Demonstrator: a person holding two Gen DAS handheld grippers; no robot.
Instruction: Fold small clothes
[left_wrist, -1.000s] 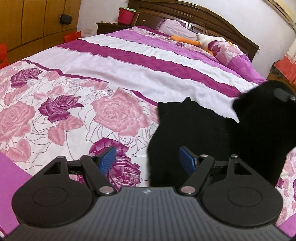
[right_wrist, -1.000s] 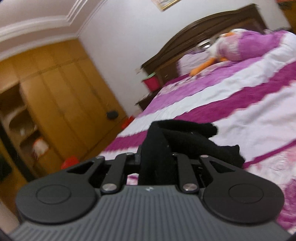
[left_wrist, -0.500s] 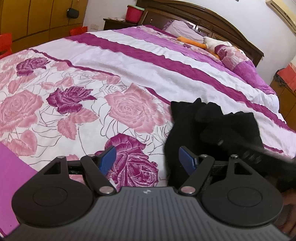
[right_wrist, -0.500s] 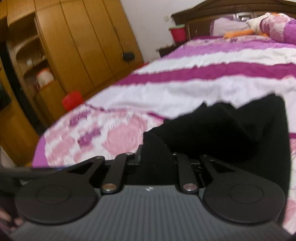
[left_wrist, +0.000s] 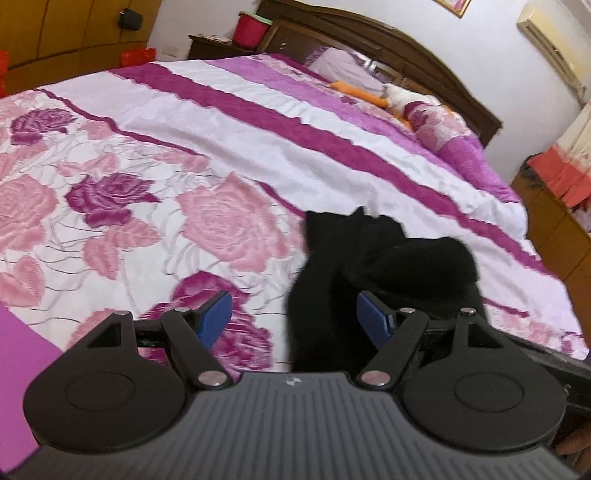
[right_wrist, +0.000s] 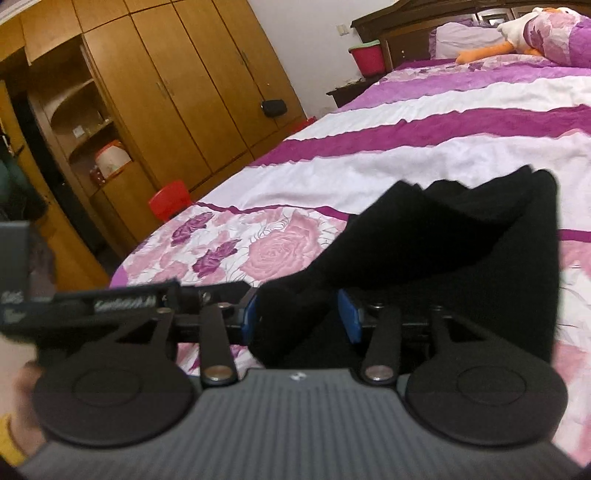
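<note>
Left wrist view looks over a bed (left_wrist: 258, 122) with a rose-patterned, purple-striped cover, a dark wooden headboard (left_wrist: 388, 40) and a red bucket (left_wrist: 251, 29) behind. A black garment (left_wrist: 369, 266) lies crumpled on the cover. The left tongs (left_wrist: 293, 319) hang wide apart, holding nothing. In the right wrist view, wooden wardrobes (right_wrist: 177, 85) line the wall; the right tongs (right_wrist: 299, 314) stand partly parted with black cloth between them.

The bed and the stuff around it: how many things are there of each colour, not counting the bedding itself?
Black: 1, the crumpled garment on the bedspread
Orange and white: 1, the plush toy by the pillows
Red: 2, the bucket on the nightstand, the stool beside the wardrobe
Total: 4
</note>
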